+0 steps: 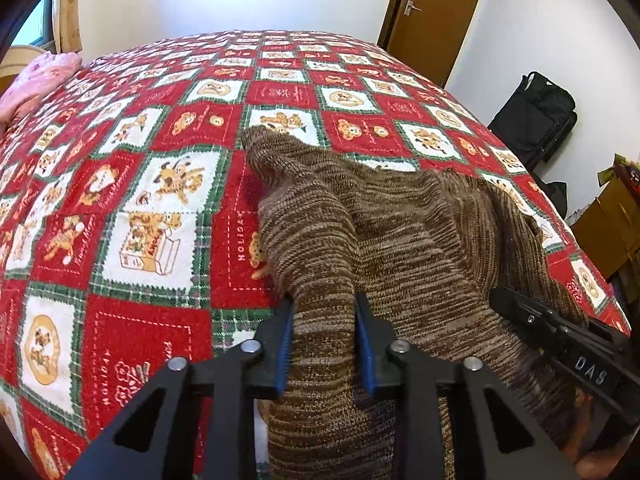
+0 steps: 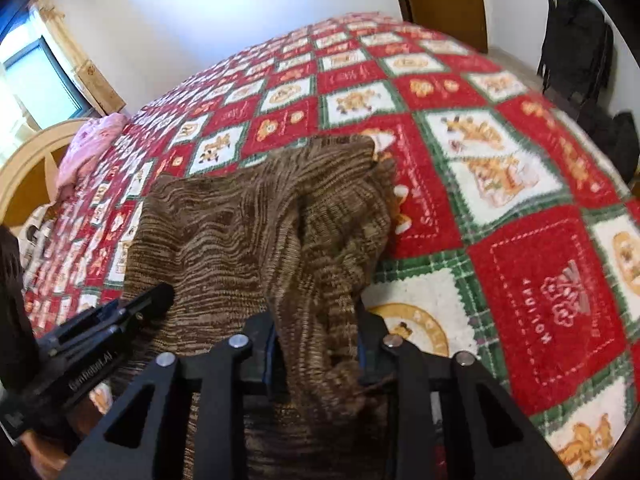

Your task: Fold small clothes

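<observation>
A brown striped knit garment [image 1: 400, 240] lies rumpled on a red, white and green patchwork bedspread [image 1: 140, 208]. My left gripper [image 1: 324, 320] is shut on a bunched fold at the garment's near left edge, the blue pads pressing the knit from both sides. In the right wrist view my right gripper [image 2: 316, 332] is shut on a gathered fold of the same garment [image 2: 240, 224] at its near right edge. Each gripper shows in the other's view: the right one [image 1: 560, 332] at the right, the left one [image 2: 100, 320] at the left.
A pink cloth [image 1: 36, 80] lies at the bed's far left corner by a wooden headboard [image 2: 24, 168]. A wooden door [image 1: 436, 12] stands behind the bed, a black bag [image 1: 536, 116] leans on the right wall, and brown boxes [image 1: 608, 224] stand beside the bed.
</observation>
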The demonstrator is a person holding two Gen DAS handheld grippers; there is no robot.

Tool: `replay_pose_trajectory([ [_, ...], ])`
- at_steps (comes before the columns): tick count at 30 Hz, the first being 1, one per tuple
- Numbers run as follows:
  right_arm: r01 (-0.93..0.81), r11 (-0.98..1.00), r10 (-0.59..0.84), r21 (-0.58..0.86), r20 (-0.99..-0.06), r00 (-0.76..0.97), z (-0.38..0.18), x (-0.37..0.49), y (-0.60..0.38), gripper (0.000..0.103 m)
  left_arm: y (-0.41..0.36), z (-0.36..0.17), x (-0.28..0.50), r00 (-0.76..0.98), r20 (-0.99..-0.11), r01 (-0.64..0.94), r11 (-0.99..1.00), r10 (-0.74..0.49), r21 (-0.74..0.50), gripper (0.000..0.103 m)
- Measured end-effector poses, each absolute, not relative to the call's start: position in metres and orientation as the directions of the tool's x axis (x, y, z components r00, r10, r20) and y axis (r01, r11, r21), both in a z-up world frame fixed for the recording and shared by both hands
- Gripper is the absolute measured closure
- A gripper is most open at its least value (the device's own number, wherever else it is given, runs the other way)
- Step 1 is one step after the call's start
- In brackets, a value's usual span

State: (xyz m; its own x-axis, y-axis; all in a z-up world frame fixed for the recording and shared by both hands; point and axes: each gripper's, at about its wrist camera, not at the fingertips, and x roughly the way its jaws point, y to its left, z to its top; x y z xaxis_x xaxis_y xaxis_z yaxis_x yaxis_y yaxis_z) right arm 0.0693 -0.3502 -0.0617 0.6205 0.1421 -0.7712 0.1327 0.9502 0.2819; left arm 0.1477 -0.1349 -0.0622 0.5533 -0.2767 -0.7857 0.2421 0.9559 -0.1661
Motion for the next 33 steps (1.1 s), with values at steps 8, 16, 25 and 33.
replay_pose_trajectory([
  [8, 0.104, 0.948, 0.143, 0.300, -0.698, 0.702, -0.028, 0.052, -0.335, 0.077, -0.136, -0.036, 0.134, 0.615, -0.735, 0.290, 0.949, -0.285, -0.125, 0.080],
  [16, 0.117, 0.925, 0.158, 0.361, -0.648, 0.745, -0.001, 0.029, -0.329, 0.077, -0.124, -0.012, 0.121, 0.620, -0.715, 0.317, 0.937, -0.323, -0.148, 0.080],
  [25, 0.155, 0.896, 0.112, 0.416, -0.550, 0.827, 0.059, -0.049, -0.340, 0.077, -0.149, 0.034, 0.077, 0.591, -0.632, 0.511, 0.839, -0.500, -0.187, 0.080],
  [33, 0.301, 0.882, -0.046, 0.362, -0.571, 0.820, 0.054, -0.103, -0.392, 0.077, -0.233, 0.022, 0.050, 0.515, -0.611, 0.623, 0.752, -0.601, -0.215, 0.080],
])
